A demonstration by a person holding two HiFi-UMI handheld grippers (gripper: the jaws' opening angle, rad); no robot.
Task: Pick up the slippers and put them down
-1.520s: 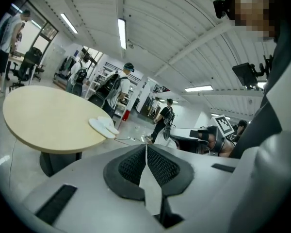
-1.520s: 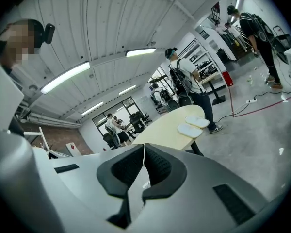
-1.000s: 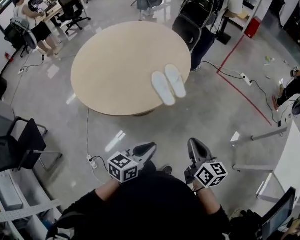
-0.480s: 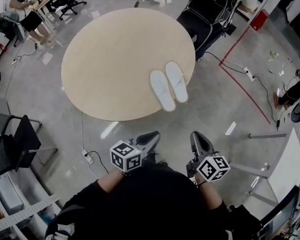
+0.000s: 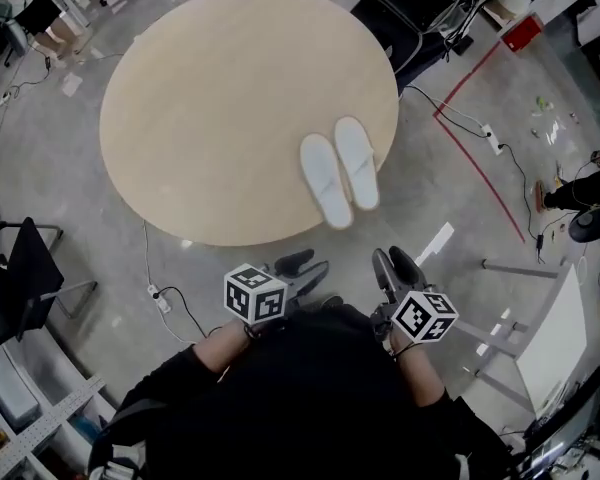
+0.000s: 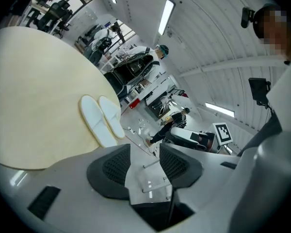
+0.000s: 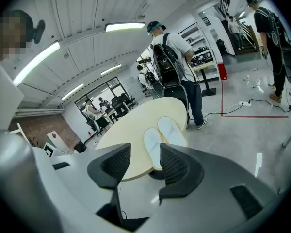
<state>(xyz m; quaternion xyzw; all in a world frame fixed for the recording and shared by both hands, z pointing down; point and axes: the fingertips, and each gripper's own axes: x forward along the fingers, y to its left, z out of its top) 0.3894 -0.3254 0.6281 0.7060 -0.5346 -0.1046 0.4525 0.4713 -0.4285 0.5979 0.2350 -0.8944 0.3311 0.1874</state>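
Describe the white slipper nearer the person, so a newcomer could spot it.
Find the big round pale wooden table. Near its rim on the person's side lie two flat white slippers side by side. The one meant is the left slipper, whose end reaches almost to the rim; the right slipper sits slightly farther in.
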